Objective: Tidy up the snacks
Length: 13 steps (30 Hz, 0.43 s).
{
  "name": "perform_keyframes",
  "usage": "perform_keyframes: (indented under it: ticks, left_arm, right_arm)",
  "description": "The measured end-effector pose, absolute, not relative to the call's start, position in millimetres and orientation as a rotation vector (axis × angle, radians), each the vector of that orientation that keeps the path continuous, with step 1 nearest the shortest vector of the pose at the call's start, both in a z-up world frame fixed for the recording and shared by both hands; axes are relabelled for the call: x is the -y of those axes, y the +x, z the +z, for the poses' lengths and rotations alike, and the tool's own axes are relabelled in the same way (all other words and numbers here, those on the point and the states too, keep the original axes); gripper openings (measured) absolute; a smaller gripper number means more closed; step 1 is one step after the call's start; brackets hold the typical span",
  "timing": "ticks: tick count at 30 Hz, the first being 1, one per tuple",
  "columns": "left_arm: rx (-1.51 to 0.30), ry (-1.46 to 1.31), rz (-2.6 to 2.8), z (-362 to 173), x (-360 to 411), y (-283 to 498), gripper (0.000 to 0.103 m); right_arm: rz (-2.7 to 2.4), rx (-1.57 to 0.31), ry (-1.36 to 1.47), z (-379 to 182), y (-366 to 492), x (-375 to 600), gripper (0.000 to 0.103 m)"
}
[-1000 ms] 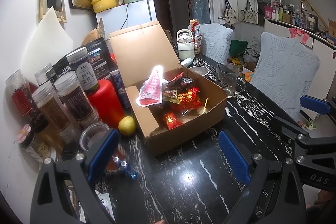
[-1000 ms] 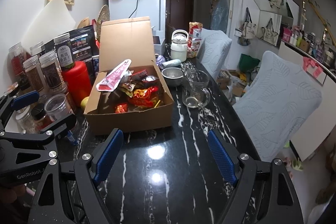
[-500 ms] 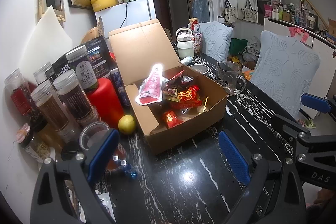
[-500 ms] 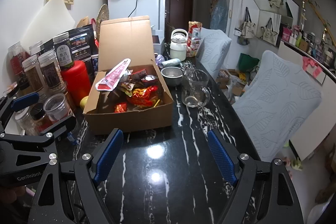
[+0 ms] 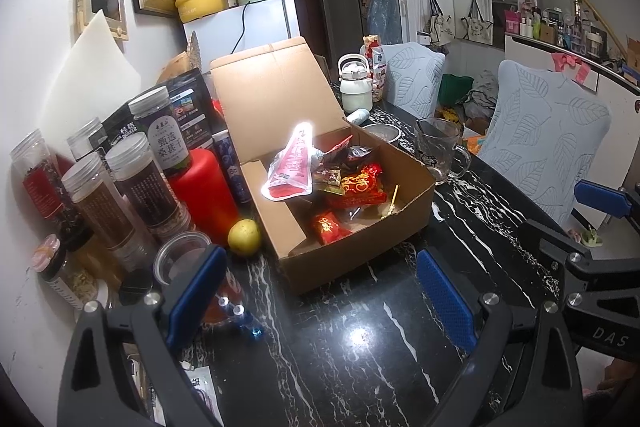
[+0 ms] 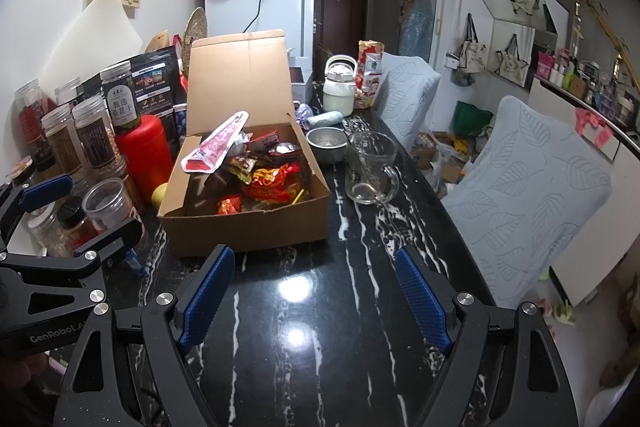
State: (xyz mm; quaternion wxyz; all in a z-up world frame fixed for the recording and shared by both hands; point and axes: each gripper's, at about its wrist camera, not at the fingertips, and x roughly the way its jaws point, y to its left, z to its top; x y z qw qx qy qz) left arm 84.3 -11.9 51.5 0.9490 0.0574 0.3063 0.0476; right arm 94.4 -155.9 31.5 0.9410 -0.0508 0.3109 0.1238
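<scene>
An open cardboard box [image 5: 372,243] [image 6: 256,227] sits on the black marble table with its lid standing up. It holds several wrapped snacks: a long red-and-white pouch [image 5: 290,167] [image 6: 214,147] leaning on its left wall, a red-and-gold bag [image 5: 360,187] [image 6: 272,181] and a small red packet [image 5: 328,225] [image 6: 229,205]. My left gripper [image 5: 320,291] is open and empty in front of the box. My right gripper [image 6: 312,291] is open and empty, also short of the box.
Jars [image 5: 120,195], a red canister [image 5: 204,187] and a yellow fruit [image 5: 244,237] crowd the table left of the box. A glass mug [image 6: 368,167], steel bowl [image 6: 326,143] and white kettle [image 6: 339,85] stand right and behind. Chairs [image 6: 528,179] line the right edge.
Both grippers have drifted very slightly; the box and snacks have not moved. Both stay open.
</scene>
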Motion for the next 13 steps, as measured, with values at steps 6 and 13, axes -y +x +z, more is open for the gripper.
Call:
perform_keyframes:
  ticks: [6, 13]
  left_arm:
    - [-0.625, 0.111, 0.111, 52.0, 11.0, 83.5, 0.097]
    - [-0.629, 0.085, 0.124, 51.6, 3.8, 84.7, 0.097]
  right_arm:
    - [0.252, -0.635, -0.103, 31.0, 94.3, 156.1, 0.083]
    - [0.252, -0.636, -0.103, 30.7, 94.3, 156.3, 0.083]
